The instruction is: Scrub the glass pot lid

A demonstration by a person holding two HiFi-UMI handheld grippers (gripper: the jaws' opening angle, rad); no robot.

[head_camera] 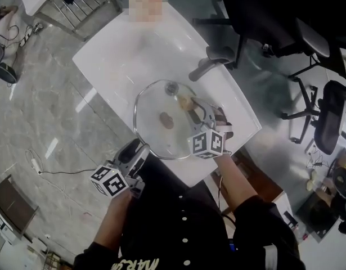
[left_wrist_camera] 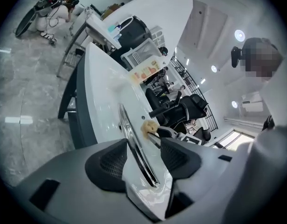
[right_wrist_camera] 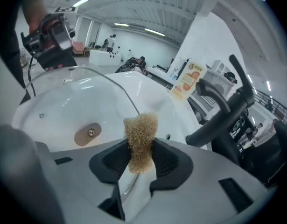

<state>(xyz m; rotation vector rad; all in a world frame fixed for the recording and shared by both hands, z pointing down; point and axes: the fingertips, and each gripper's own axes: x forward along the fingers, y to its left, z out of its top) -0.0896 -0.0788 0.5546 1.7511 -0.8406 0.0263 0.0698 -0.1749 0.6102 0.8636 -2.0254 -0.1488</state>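
The glass pot lid [head_camera: 161,122] lies on the white table [head_camera: 122,55], a brown fitting at its centre. My left gripper [head_camera: 138,152] sits at the lid's near-left edge. In the left gripper view the lid's metal rim [left_wrist_camera: 134,141] runs between the jaws of that gripper [left_wrist_camera: 143,161], which stand open with a gap beside the rim. My right gripper [head_camera: 192,110] hovers over the right side of the lid. The right gripper view has this gripper [right_wrist_camera: 141,161] shut on a tan fibrous scrub pad [right_wrist_camera: 141,136], with the lid [right_wrist_camera: 82,101] just beyond it. The scrub pad [left_wrist_camera: 149,126] also shows past the rim.
Black office chairs [head_camera: 263,32] stand right of the table, one armrest [head_camera: 212,61] reaching over its edge. A wire rack [head_camera: 77,4] is at the far left. An orange-printed packet [right_wrist_camera: 190,80] stands on the table's far part. A person is at the far end.
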